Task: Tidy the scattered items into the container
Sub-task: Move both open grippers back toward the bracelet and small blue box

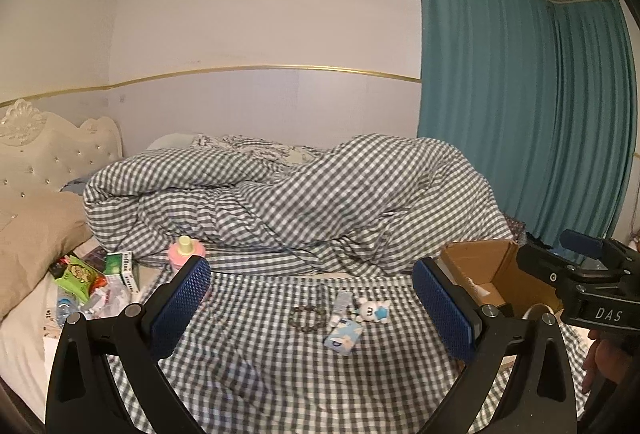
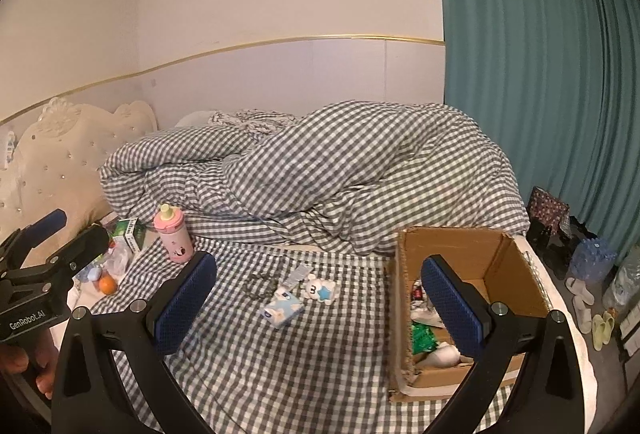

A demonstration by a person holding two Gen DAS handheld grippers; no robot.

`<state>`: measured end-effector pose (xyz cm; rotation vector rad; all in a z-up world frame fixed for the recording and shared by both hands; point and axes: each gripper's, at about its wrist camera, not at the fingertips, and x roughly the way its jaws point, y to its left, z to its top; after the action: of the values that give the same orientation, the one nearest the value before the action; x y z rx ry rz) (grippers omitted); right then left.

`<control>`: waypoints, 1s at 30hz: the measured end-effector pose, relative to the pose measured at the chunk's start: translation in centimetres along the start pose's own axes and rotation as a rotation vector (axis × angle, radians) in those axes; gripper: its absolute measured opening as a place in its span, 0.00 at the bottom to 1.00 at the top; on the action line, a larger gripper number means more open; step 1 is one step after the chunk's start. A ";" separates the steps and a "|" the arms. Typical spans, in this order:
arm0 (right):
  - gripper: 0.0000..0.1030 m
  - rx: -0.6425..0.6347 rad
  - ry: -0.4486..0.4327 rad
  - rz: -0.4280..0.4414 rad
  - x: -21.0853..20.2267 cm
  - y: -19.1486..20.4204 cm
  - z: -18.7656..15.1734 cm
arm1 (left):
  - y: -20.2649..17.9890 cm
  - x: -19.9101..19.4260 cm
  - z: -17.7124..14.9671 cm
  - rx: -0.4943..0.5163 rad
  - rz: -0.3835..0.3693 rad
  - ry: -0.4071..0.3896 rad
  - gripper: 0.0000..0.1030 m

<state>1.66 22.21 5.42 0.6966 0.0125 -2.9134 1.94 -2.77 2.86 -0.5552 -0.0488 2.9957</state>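
On the checked bedsheet lie a bead bracelet (image 1: 307,319), a small tube (image 1: 341,305), a white bear toy (image 1: 373,310) with a blue star and a blue tissue pack (image 1: 343,337). A pink bottle (image 1: 185,252) stands at the back left. My left gripper (image 1: 316,310) hovers open above them, nothing between its fingers. The cardboard box (image 2: 520,266) sits at the right with several items inside. My right gripper (image 2: 320,304) is open and empty, its right finger over the box. The same bracelet (image 2: 258,284), bear toy (image 2: 320,289), tissue pack (image 2: 282,309) and pink bottle (image 2: 174,234) show there.
A heap of snack packets and wrappers (image 1: 86,284) lies by the beige pillow (image 1: 32,238) at the left, with an orange (image 2: 107,285). The bunched checked duvet (image 1: 288,198) fills the back of the bed. Slippers and bottles (image 2: 588,298) are on the floor right.
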 end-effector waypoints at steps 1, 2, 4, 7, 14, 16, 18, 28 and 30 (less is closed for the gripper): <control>1.00 -0.001 0.003 0.006 0.2 0.4 0.0 | 0.3 -0.1 0.1 -0.002 0.004 -0.001 1.00; 1.00 -0.003 0.004 0.010 0.3 0.7 0.0 | 0.7 -0.2 0.1 -0.003 0.009 -0.001 1.00; 1.00 -0.009 0.008 0.019 0.6 1.5 0.1 | 1.4 -0.3 0.2 -0.007 0.020 -0.001 1.00; 1.00 -0.013 0.011 0.029 1.0 2.1 0.2 | 2.2 -0.2 0.3 -0.013 0.031 0.001 1.00; 1.00 -0.026 0.022 0.048 2.4 3.4 0.4 | 3.3 1.3 0.0 -0.018 0.048 0.031 1.00; 1.00 -0.025 0.031 0.050 3.1 3.4 0.3 | 3.5 2.1 -0.3 -0.018 0.052 0.045 1.00; 1.00 -0.023 0.044 0.053 3.9 3.5 0.2 | 3.6 2.9 -0.6 -0.019 0.052 0.059 1.00; 1.00 -0.020 0.099 0.061 7.9 3.4 -0.7 | 3.6 7.1 -1.9 -0.011 0.056 0.122 1.00; 1.00 -0.019 0.112 0.062 8.9 3.4 -0.8 | 3.6 7.9 -2.2 -0.009 0.055 0.133 1.00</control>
<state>-5.33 17.66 0.76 0.8404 0.0308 -2.8085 -4.95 -5.55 -2.14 -0.7680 -0.0383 3.0041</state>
